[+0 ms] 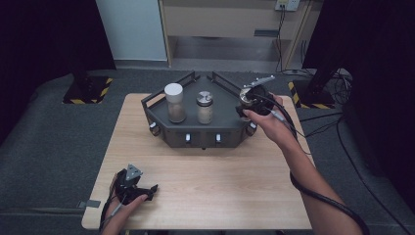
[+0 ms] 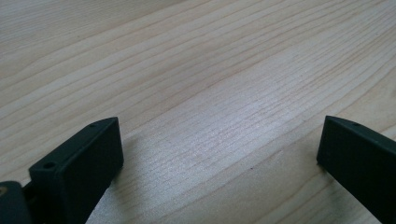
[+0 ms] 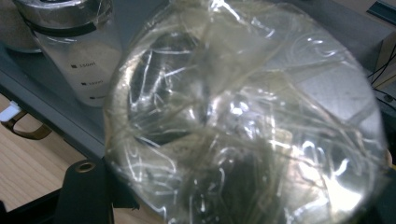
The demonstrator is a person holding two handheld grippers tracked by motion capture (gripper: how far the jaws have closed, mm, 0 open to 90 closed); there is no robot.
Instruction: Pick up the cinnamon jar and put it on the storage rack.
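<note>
**Keep the wrapped jar level over the tray**

The right gripper (image 1: pixel 246 104) has its jaws clamped on a film-covered jar (image 3: pixel 243 116) at the dark tray's (image 1: pixel 230 93) right corner. Carry it upright, clear of the rim. The left gripper (image 1: pixel 134 188) rests spread wide, holding nothing, near the counter's (image 1: pixel 215 181) front-left corner.

Count: 3 jars total – white-lid jar (image 1: pixel 174 102) and metal-lid jar (image 1: pixel 204 106) at frame centre in 1 dark tray (image 1: pixel 161 122), third jar (image 1: pixel 246 98) centre-right. 2 grippers, 1 table (image 1: pixel 205 186).
</note>
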